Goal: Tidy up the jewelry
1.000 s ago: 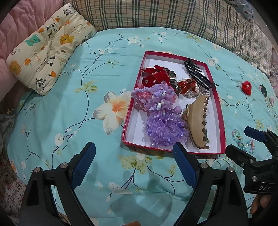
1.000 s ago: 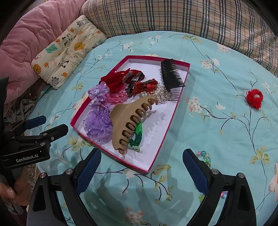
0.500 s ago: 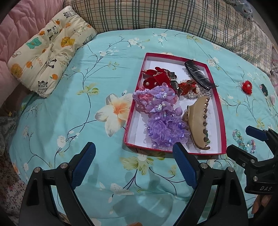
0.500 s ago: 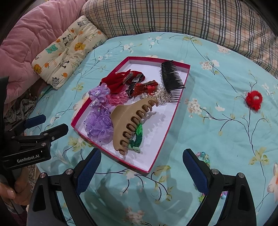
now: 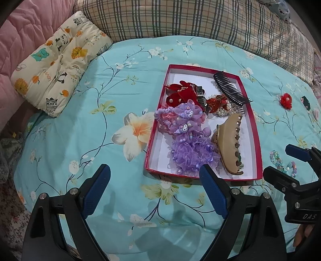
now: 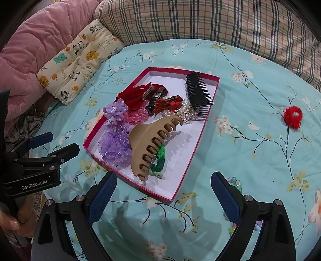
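On the bed's turquoise floral sheet [image 5: 80, 124], with a plaid pillow [image 5: 180, 18] and a cartoon-print cushion [image 5: 58, 60] behind, lies a shallow red-rimmed cardboard box [image 5: 257, 144]. Inside it sit a tan plastic claw clip [image 6: 152, 140], purple organza scrunchies [image 5: 190, 152], a black comb [image 6: 198, 90] and red velvet bows [image 5: 180, 94]. Outside the box, a red yarn scrunchie [image 6: 293, 116] lies well apart, and a beaded bracelet [image 5: 275, 158] lies just beside the right gripper [image 6: 164, 196]. It and the left gripper [image 5: 154, 190] hover wide apart, empty, near the box's front edge
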Motion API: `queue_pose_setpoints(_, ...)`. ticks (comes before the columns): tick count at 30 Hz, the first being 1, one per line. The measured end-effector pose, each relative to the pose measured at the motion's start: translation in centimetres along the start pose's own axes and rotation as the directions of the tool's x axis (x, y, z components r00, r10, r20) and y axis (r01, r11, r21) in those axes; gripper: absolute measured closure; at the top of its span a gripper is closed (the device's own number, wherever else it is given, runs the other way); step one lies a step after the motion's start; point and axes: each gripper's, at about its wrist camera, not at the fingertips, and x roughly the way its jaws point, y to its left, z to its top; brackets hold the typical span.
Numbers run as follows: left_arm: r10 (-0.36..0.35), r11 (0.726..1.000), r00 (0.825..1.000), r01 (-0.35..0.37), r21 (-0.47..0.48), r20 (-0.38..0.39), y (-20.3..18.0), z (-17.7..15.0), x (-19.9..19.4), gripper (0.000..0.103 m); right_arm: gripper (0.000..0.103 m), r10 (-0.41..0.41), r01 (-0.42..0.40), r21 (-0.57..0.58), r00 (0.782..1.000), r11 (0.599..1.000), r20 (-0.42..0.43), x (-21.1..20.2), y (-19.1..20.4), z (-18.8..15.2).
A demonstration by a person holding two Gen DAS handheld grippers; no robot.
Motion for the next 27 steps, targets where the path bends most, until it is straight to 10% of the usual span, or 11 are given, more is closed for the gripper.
queue_pose_setpoints(27, 0.001, 1.0, 1.0, -0.001, -0.015, -0.008, 0.47, 0.18, 0.25, 0.012, 0.007, 0.001, -0.001, 0.003, 1.0, 1.0, 0.0, -0.19, -0.64, 0.51)
